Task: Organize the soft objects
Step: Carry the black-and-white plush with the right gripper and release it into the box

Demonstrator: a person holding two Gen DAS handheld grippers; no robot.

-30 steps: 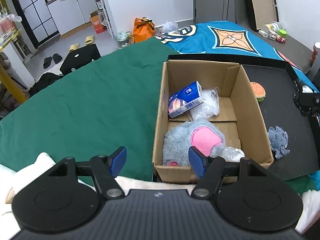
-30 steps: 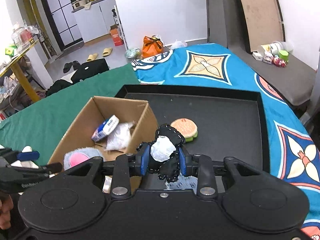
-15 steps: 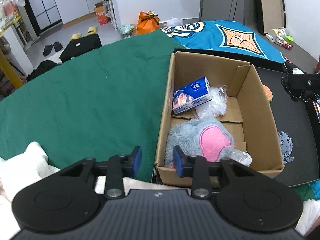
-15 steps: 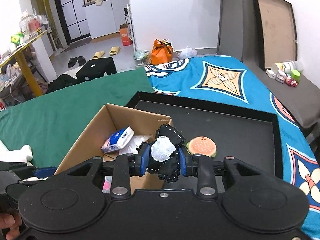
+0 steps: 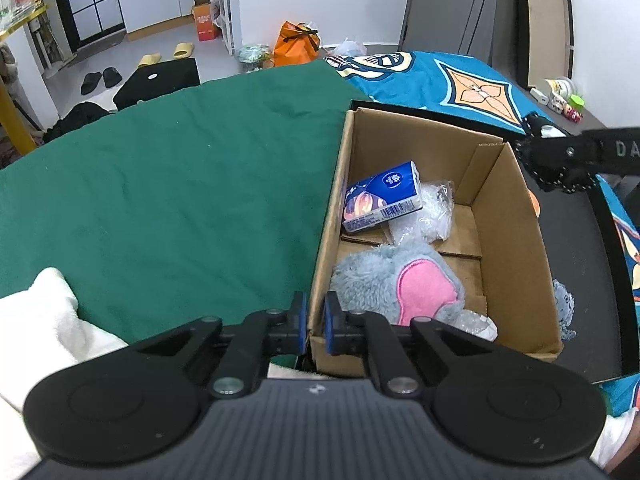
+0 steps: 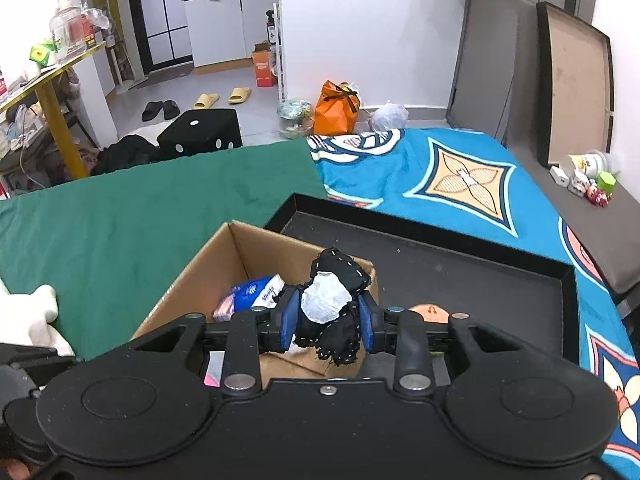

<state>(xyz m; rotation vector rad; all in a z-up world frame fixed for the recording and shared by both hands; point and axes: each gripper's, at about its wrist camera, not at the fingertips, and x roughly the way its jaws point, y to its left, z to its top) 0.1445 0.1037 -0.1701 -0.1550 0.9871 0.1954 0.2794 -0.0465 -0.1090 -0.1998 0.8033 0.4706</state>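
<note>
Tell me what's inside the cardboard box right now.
In the box: a blue tissue pack, a clear plastic bag, a grey and pink plush and more clear plastic. Whatever lies under the plush is hidden.

The left gripper pointed steeply downward, its blue-padded jaws clamped on the brown cardboard box's wall. The right gripper — angled down too — pinched a black-and-white stitched plush toy.
</note>
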